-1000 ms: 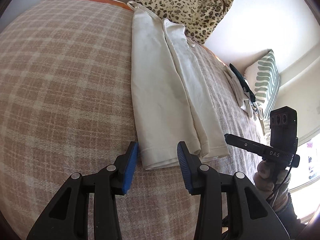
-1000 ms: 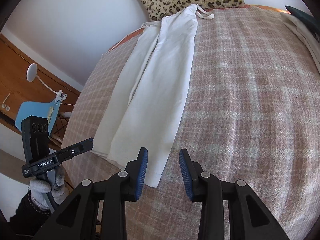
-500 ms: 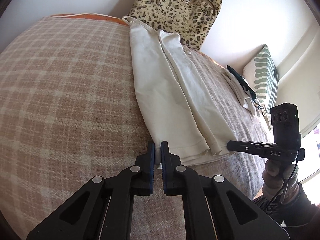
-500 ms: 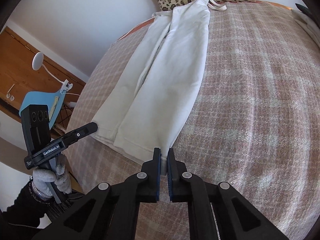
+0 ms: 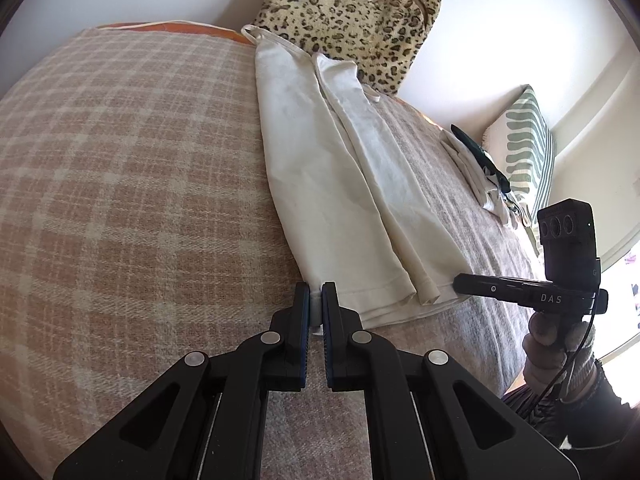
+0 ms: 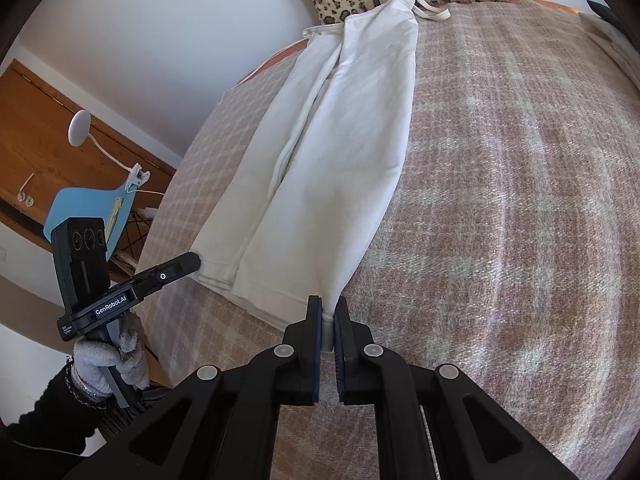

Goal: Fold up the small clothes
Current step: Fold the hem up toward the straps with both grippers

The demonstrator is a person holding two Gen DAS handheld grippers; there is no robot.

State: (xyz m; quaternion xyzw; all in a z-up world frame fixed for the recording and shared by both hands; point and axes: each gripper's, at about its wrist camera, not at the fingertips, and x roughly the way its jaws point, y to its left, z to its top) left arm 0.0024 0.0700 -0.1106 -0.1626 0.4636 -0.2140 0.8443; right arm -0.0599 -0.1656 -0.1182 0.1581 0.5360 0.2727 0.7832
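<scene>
A white strappy garment (image 5: 332,184), folded lengthwise, lies on the plaid blanket (image 5: 120,168); it also shows in the right wrist view (image 6: 332,152). My left gripper (image 5: 316,300) is shut on the near left corner of its hem. My right gripper (image 6: 328,316) is shut on the near right corner of the hem. Each gripper also shows from the other side: the right one in the left wrist view (image 5: 464,282), the left one in the right wrist view (image 6: 192,262). The straps lie at the far end by the leopard pillow.
A leopard-print pillow (image 5: 352,12) leans on the wall at the far end. Folded clothes (image 5: 476,172) and a green striped pillow (image 5: 524,152) lie at the right. A blue chair (image 6: 88,216) and white lamp (image 6: 80,128) stand beside the bed.
Both grippers moved in from open to shut on the hem corners of the garment, and the hem corners are now slightly lifted.
</scene>
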